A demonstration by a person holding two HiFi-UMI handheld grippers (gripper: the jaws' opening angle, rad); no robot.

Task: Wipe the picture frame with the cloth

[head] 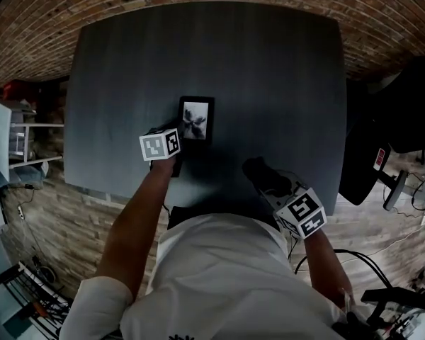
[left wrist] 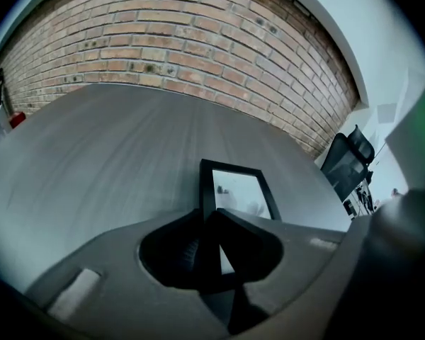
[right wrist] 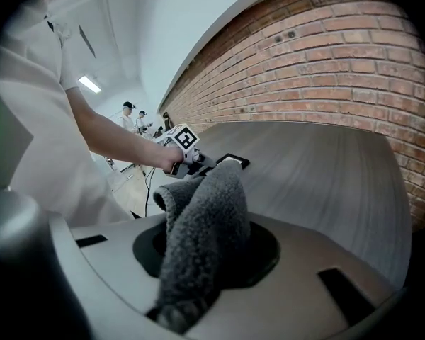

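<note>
Frame (head: 198, 121) edge in left gripper (left wrist: 211, 218), right gripper (right wrist: 207, 250): cloth (right wrist: 205, 214)

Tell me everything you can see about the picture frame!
The picture frame is a small rectangle with a thin black border around a pale picture that has a dark shape in it. Its front looks shiny, like glass. It seems to lie flat, face up, near the middle of the dark grey table. The left gripper has its jaws shut on the frame's near edge. Nothing else touches it.
</note>
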